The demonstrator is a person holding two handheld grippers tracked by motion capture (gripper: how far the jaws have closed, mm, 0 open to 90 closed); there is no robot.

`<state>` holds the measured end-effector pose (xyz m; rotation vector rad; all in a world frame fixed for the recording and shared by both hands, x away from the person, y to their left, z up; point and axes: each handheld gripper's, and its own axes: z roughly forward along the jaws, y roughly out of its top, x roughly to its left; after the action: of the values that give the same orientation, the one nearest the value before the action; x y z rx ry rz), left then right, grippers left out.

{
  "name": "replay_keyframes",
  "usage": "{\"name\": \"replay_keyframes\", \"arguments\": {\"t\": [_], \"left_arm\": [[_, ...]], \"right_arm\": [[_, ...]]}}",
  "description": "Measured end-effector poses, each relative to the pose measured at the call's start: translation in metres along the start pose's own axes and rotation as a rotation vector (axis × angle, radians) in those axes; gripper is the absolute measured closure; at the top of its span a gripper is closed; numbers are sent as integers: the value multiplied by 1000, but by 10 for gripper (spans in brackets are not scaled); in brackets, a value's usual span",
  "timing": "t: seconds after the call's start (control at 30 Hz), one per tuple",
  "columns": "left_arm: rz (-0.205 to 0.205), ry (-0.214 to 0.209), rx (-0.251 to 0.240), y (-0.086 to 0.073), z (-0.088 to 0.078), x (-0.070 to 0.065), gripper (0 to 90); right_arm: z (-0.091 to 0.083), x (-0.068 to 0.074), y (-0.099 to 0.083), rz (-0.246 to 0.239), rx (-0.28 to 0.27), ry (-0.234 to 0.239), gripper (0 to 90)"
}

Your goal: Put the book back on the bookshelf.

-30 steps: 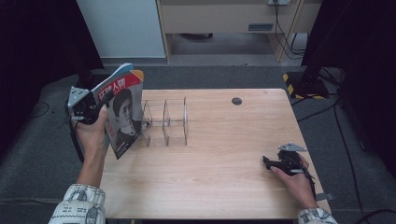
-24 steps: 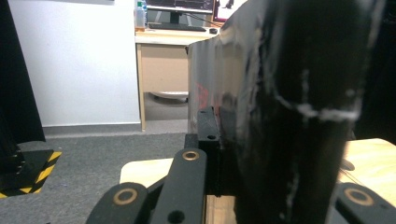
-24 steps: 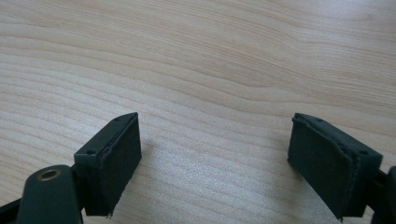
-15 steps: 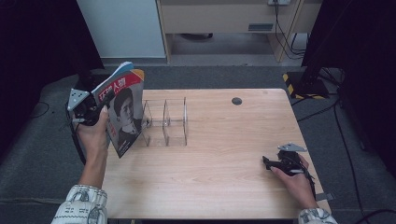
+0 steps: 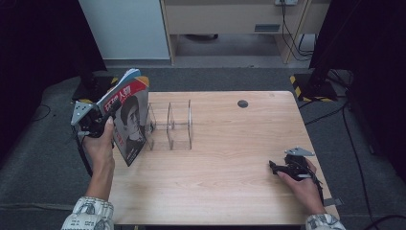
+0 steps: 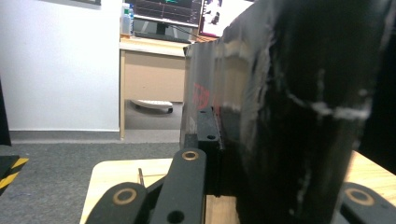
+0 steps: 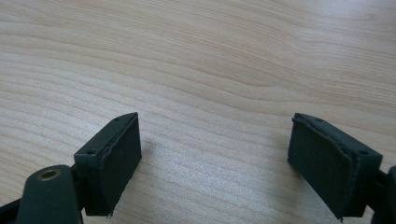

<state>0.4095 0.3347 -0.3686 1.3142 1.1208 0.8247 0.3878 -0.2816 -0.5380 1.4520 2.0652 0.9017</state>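
— Over the table's (image 5: 230, 177) left edge, what does the left gripper (image 5: 103, 120) hold?
— A magazine (image 5: 128, 117), clamped upright beside the clear rack (image 5: 170, 125).
— And the right gripper (image 5: 280, 167)?
— Resting near the right edge, jaws wide apart, nothing between them.

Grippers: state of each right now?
Left gripper: shut on the magazine, held upright beside the clear rack.
Right gripper: open, nothing between the jaws, low over the table.

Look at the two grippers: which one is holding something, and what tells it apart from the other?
The left gripper, clamped on the magazine. The right gripper rests open on the table, nothing between its jaws.
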Motion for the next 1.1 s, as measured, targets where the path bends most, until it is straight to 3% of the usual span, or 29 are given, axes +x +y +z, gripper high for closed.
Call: {"name": "replay_keyframes", "arguments": {"t": [0.43,0.87,1.1], "left_arm": [[-19,-6,-36,-11,-9,4,852],[-50,-2,-63,-17,-8,11,850],[-47,-3,-69,-17,-6,9,849]], "right_arm": [[0,0,0,1,1,3,174],[0,0,0,-3,1,5,174],[0,1,0,-3,1,5,174]]}}
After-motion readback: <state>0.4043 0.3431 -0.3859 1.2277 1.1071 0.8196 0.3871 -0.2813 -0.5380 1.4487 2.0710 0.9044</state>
